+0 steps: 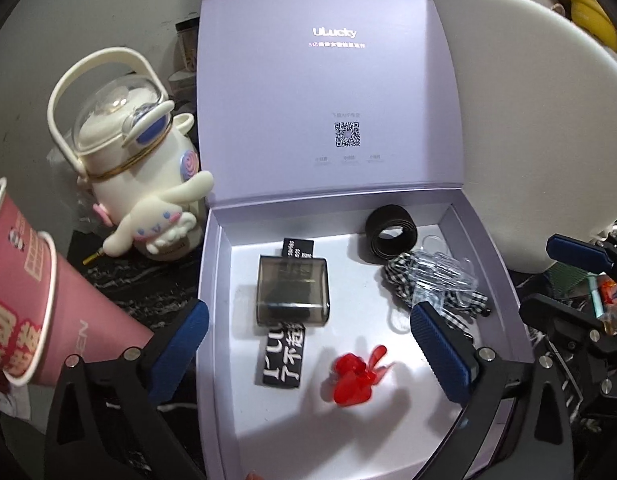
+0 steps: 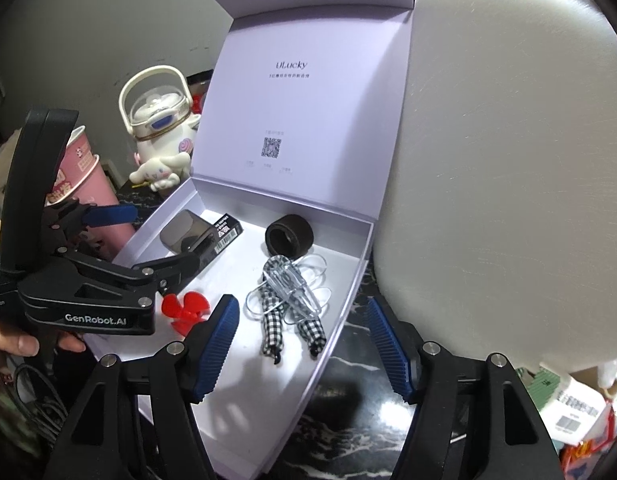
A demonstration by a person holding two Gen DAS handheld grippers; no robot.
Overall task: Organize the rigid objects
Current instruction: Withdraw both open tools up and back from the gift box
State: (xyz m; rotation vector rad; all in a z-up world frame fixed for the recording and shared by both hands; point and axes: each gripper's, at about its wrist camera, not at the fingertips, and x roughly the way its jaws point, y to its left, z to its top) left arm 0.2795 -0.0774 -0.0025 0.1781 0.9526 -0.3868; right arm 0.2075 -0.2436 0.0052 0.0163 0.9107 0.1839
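An open lavender box [image 1: 213,280] [image 2: 350,288] stands with its lid upright. Inside lie a smoky translucent case [image 1: 292,290] [image 2: 184,232] on top of a black carton with white lettering [image 1: 282,358], a black ring [image 1: 390,236] [image 2: 289,237], a checkered bow clip with clear plastic clips [image 1: 436,280] [image 2: 286,292] and a red plastic propeller [image 1: 354,372] [image 2: 184,307]. My left gripper [image 1: 308,320] hangs open over the case and holds nothing. My right gripper [image 2: 301,314] is open above the bow clip, with its pads clear of it.
A cream character kettle bottle [image 1: 140,168] [image 2: 160,140] and stacked pink paper cups [image 1: 36,280] [image 2: 88,184] stand left of the box. A big white foam piece [image 1: 528,120] [image 2: 508,160] leans at the right. A hand [image 2: 16,344] holds the left gripper. Dark marble tabletop [image 2: 348,404] lies in front.
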